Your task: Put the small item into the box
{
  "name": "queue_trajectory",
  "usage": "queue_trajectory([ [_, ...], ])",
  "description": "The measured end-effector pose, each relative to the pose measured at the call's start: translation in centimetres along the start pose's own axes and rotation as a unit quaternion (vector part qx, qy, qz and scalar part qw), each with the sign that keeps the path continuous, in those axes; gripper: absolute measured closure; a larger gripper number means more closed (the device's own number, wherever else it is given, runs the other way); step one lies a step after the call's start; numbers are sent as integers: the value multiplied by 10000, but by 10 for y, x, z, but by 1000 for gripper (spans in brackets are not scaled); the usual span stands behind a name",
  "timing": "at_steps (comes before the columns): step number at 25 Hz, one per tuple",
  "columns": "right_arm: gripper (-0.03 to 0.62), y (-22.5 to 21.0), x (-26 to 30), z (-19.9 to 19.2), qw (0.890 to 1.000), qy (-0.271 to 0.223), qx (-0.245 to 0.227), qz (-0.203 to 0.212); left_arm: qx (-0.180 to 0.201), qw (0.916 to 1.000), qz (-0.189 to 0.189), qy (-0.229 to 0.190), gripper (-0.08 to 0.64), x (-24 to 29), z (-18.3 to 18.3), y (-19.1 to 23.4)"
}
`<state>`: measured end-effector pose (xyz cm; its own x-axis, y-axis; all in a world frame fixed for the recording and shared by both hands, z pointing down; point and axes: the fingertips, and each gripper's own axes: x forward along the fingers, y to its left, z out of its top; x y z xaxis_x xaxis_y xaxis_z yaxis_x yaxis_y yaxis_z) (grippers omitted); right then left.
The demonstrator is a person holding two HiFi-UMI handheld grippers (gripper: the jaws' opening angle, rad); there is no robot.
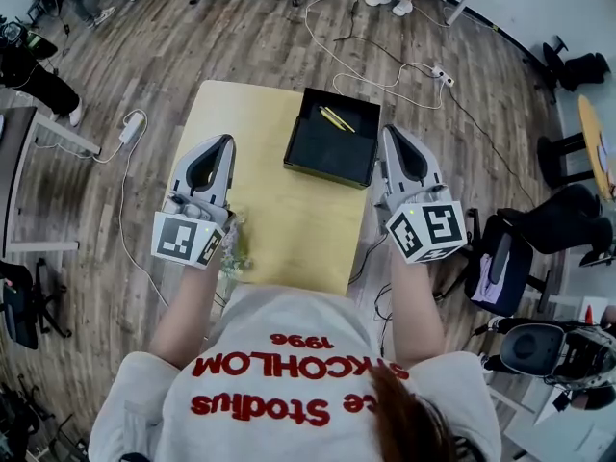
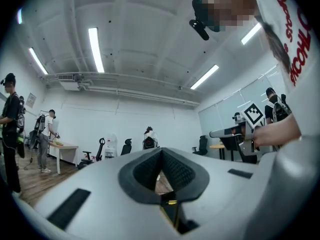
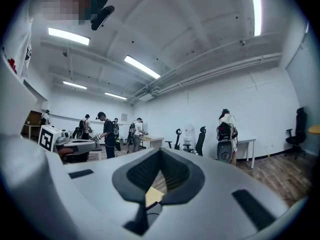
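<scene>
- Fingers point(image 3: 176, 173) of the right gripper point(image 3: 160, 154) are pressing together at the tips and clamping nothing. Only a patch of the yellow table point(image 3: 154, 196) is showing through the gap behind them.
- Fingers point(image 2: 181, 175) of the left gripper point(image 2: 161, 153) are likewise meeting at the tips and carrying nothing.
- Both grippers are hovering above the table and pointing away from the person. In the head view the right one is sitting just beside the right edge of the black box point(image 1: 325, 167). The left one is over the table's left side, well apart from the box.
- Slim yellow pieces point(image 1: 337, 118), apparently two thin sticks, are lying inside the box towards its far end.
- Crinkled clear material point(image 1: 234, 246) is lying at the table's near-left edge, below the left gripper. It is too blurred to identify.
- Judgement: the placing step is looking complete, since both tools are empty and clear of the box.
- Judgement: the next move is calling only for a clean withdrawal that keeps the right gripper off the box wall. If another item is due, the jaws need opening before any descent.
</scene>
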<state>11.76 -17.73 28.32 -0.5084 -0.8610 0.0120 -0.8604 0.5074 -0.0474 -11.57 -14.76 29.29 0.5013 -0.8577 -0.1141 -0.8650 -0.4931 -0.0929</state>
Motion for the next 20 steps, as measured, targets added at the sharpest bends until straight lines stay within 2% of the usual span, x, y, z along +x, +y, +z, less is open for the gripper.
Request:
queue_trajectory([
  [7,589,17,-29,6,9999,-152,39,-8,-223,9997,-9,-25,554,-18,13,-6],
  [13,589,26,-41,8,9998,-186,-67,-77,2,9999,-60,-130,554,-27,28,-11],
  [20,589,26,-52,8,9994,-279,-10,-181,-47,9999,-75,-146,554,-28,23,-18],
])
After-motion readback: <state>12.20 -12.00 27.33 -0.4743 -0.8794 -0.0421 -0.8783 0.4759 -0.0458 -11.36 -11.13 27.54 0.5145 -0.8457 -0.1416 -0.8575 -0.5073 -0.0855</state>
